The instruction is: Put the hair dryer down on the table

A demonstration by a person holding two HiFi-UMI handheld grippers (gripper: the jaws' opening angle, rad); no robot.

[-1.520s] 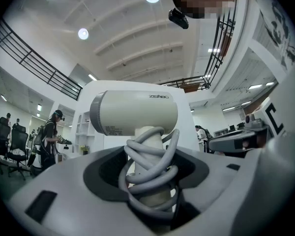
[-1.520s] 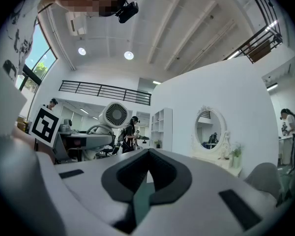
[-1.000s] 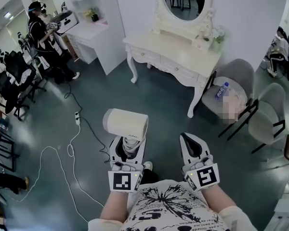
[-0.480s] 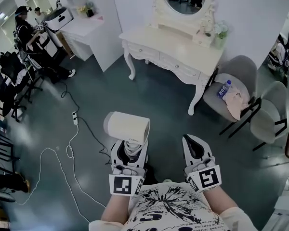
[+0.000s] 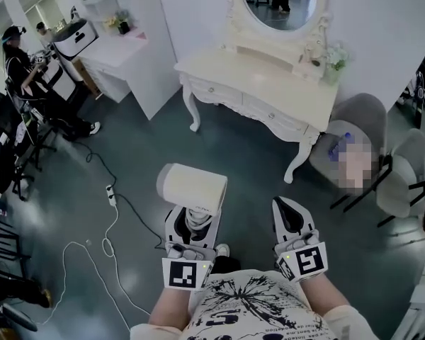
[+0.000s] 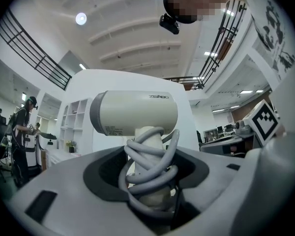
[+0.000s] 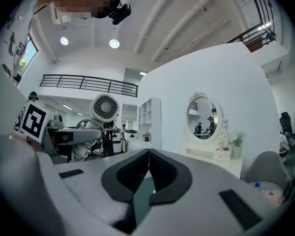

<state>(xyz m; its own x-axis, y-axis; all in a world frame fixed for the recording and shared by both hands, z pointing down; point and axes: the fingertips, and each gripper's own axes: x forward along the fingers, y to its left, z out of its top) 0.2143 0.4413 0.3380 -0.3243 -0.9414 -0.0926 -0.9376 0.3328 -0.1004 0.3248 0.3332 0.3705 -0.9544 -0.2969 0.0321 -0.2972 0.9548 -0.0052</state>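
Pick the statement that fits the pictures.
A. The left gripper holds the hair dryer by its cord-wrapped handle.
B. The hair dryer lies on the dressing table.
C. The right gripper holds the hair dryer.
A: the left gripper clamps the hair dryer by its cord-wound handle; the right gripper is shut on nothing.

Cream hair dryer, upright (cord-wrapped handle)

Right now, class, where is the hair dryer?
In the head view the hair dryer is left of centre, clamped by its cord-wrapped handle in the left gripper, above the floor and short of the dressing table.
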